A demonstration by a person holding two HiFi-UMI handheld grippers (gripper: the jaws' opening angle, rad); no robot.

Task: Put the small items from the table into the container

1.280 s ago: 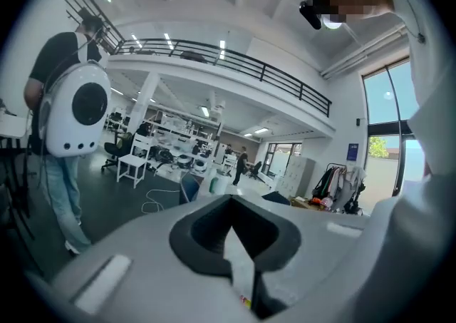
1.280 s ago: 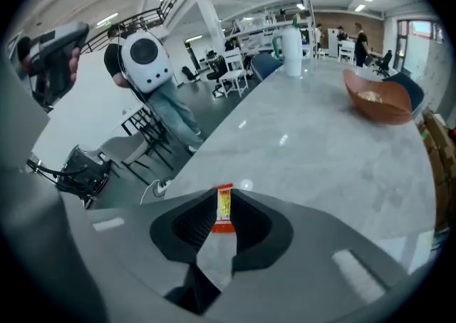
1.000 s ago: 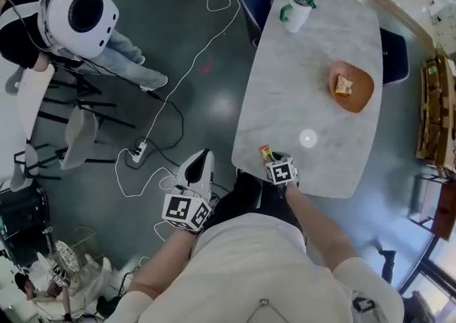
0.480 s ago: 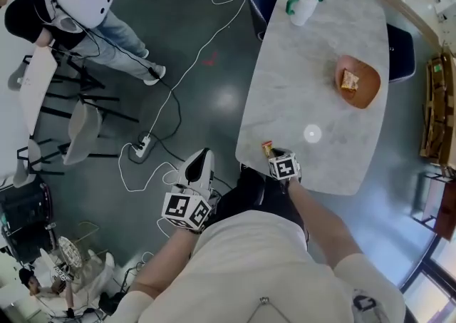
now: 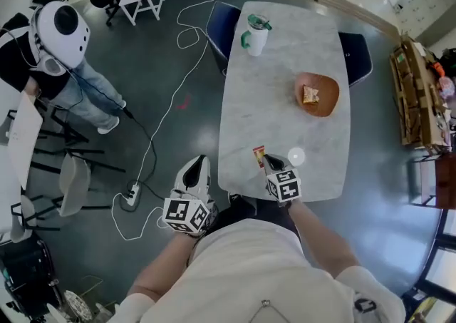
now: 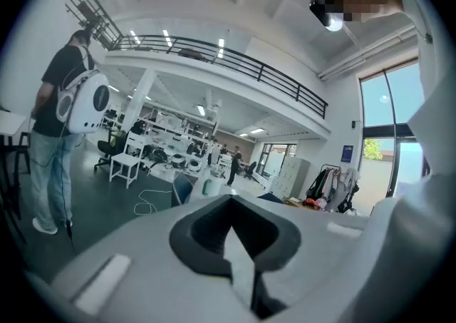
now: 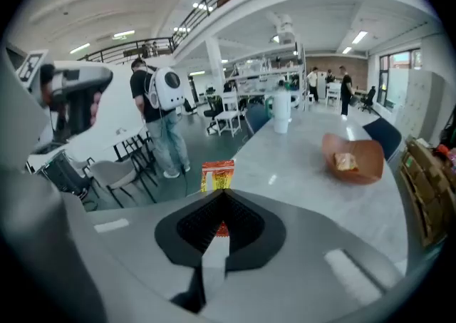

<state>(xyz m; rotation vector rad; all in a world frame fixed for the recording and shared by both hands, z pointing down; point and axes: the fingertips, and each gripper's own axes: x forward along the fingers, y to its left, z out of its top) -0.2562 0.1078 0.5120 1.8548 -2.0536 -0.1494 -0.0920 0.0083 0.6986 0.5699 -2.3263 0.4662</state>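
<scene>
**Between my right tool's pads: one snack packet**

Right at the tip of my right tool (image 7: 217,227), the jaws are clamped down narrow on a little red-and-yellow snack packet (image 7: 217,175). It's pinched by its lower end and stands upright, most of it poking out past the jaw tips. From the head view, that tool sits over the near end of the counter (image 5: 285,125), close to its left edge, and the packet looks clear of the marble.

My left tool (image 5: 197,170) is off to the left of the counter, out over the dark floor beside me. Its jaws are pressed together with nothing between them.

Further up the counter toward the right side is the orange bowl (image 5: 330,86), well apart from the packet I'm holding. One small tan packet (image 5: 309,93) is already lying inside it. At the far end, near the left edge, stands a white tumbler (image 5: 255,36) with a green lid and handle.

Off on the floor to the left, a person wearing a white backpack (image 5: 63,28) stands by some chairs, and a white cable (image 5: 153,140) snakes across the floor.
</scene>
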